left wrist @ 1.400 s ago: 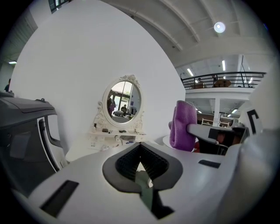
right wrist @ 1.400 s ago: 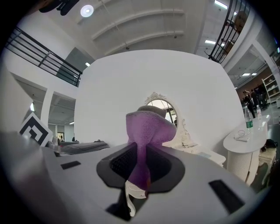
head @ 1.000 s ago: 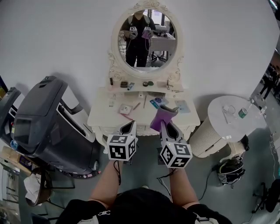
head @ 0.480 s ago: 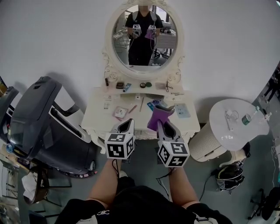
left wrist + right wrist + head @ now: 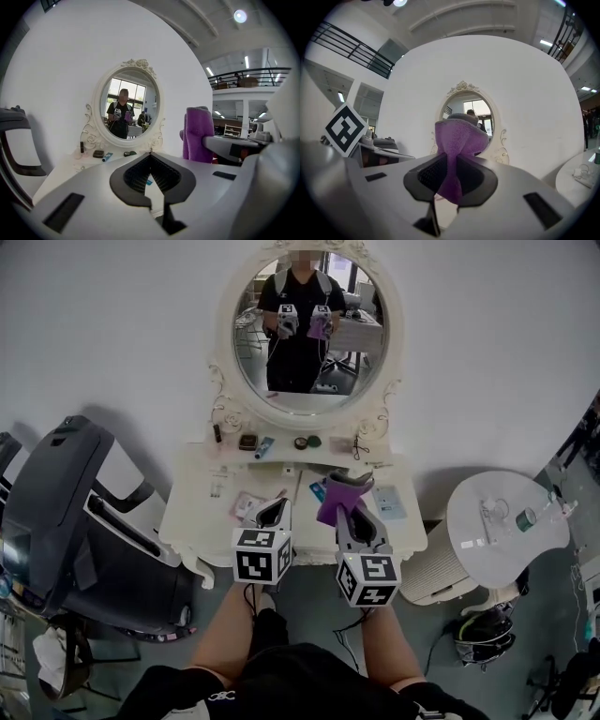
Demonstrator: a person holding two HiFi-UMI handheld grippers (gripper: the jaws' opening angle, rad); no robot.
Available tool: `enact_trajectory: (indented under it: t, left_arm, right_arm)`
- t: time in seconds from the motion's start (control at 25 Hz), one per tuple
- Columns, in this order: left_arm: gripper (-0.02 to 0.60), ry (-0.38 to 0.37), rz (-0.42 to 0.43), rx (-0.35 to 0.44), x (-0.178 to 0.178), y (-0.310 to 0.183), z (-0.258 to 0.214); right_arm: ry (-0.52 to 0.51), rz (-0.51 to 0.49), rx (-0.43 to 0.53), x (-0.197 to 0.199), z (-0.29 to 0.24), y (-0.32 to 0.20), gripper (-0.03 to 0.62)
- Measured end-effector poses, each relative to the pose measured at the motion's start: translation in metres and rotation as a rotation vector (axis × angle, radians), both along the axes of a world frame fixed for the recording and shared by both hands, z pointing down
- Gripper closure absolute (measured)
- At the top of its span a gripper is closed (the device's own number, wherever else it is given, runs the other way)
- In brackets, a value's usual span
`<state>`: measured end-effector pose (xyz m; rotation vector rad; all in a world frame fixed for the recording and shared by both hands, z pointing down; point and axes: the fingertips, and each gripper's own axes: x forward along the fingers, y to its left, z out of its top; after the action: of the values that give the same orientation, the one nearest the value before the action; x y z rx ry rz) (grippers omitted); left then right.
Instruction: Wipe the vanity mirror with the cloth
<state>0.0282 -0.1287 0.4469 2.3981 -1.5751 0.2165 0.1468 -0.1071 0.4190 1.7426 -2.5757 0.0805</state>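
An oval vanity mirror (image 5: 307, 334) in an ornate white frame stands against the wall above a white vanity table (image 5: 202, 507). It also shows in the left gripper view as the mirror (image 5: 127, 114) and in the right gripper view as the mirror (image 5: 480, 112), partly hidden by the cloth. My right gripper (image 5: 349, 501) is shut on a purple cloth (image 5: 336, 495), which sticks up from its jaws as the cloth (image 5: 457, 140). My left gripper (image 5: 273, 512) is shut and empty, held beside the right one over the table's front. Both grippers are well short of the glass.
Small cosmetics lie on the table shelf (image 5: 302, 442) under the mirror, with packets on the tabletop. A dark salon chair (image 5: 84, 521) stands at the left. At the right, a round white side table (image 5: 506, 517) carries small items.
The view has shifted closer to the vanity, so the mirror looks larger and the chair sits further left. Both grippers keep their grip and stay side by side.
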Motion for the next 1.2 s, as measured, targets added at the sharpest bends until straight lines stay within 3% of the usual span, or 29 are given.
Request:
enact_trajectory:
  t: [0.44, 0.8, 0.96, 1.2]
  left_arm:
    - [0.575, 0.037, 0.043, 0.015, -0.044, -0.15, -0.027]
    - [0.575, 0.04, 0.047, -0.008, -0.071, -0.229, -0.025]
    - [0.575, 0.042, 0.021, -0.023, -0.081, -0.245, -0.021]
    - [0.574, 0.043, -0.051, -0.007, -0.101, -0.262, -0.034]
  right_arm:
    - [0.09, 0.004, 0.022, -0.044, -0.021, -0.147, 0.531]
    - [0.265, -0.068, 0.083, -0.087, -0.048, -0.229, 0.531]
    - [0.403, -0.135, 0.164, -0.097, -0.084, -0.26, 0.531]
    - [0.735, -0.258, 0.341, -0.131, -0.158, -0.303, 0.531]
